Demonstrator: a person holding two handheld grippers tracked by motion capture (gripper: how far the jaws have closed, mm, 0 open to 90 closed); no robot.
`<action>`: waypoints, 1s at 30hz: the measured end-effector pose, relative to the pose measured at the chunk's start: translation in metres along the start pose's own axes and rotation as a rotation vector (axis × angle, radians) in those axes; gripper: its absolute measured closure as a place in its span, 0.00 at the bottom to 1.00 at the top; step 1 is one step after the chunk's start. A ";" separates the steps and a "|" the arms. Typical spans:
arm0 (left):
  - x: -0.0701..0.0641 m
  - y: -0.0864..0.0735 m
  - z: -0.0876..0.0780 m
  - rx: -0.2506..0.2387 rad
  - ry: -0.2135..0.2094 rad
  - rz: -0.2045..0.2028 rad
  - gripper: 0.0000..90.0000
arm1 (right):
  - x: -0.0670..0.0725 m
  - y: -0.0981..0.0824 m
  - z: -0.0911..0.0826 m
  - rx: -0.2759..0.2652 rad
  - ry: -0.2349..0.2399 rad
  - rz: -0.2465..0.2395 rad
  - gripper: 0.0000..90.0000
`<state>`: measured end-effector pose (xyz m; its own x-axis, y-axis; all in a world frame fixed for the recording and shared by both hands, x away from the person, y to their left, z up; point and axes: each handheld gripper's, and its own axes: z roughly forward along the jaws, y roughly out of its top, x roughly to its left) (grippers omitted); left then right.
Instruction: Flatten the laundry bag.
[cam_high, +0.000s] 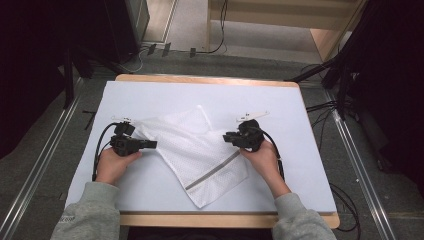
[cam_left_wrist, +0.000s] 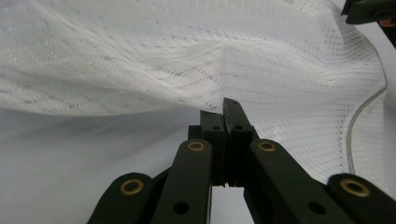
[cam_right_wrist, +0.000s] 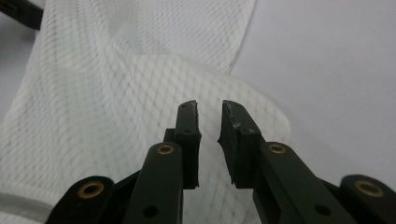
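Note:
A white mesh laundry bag (cam_high: 195, 150) with a grey zip strip (cam_high: 212, 171) lies rumpled on the white-covered table (cam_high: 165, 92). My left gripper (cam_high: 154, 144) is at the bag's left edge. In the left gripper view its jaws (cam_left_wrist: 225, 106) are pressed together on a pinch of the mesh (cam_left_wrist: 187, 56), which rises in a fold from the tips. My right gripper (cam_high: 226, 136) is at the bag's right edge. Its jaws (cam_right_wrist: 208, 109) stand a little apart just above the mesh (cam_right_wrist: 116, 93), with nothing pinched between them.
The table's wooden rim (cam_high: 200, 80) runs along the far side. Bare white cover lies to the right of the bag (cam_right_wrist: 327, 70) and along the back. Cables (cam_high: 325, 107) and dark stands are on the floor beyond the table's right side.

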<state>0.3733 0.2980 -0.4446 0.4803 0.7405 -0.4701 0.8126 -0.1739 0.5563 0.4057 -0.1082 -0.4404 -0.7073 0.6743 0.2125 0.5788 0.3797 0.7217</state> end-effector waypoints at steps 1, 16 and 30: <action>0.001 -0.001 -0.001 0.002 -0.001 0.001 1.00 | -0.001 0.003 0.003 0.003 -0.008 -0.004 0.86; -0.001 -0.008 0.003 0.006 -0.004 -0.002 1.00 | -0.017 0.036 0.055 0.017 -0.013 -0.003 0.76; -0.003 -0.009 0.004 0.005 -0.001 -0.004 1.00 | 0.000 0.036 0.086 0.042 -0.086 -0.075 0.90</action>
<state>0.3660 0.2949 -0.4510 0.4776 0.7407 -0.4725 0.8158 -0.1743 0.5515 0.4612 -0.0400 -0.4705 -0.7130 0.6939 0.1004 0.5434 0.4564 0.7046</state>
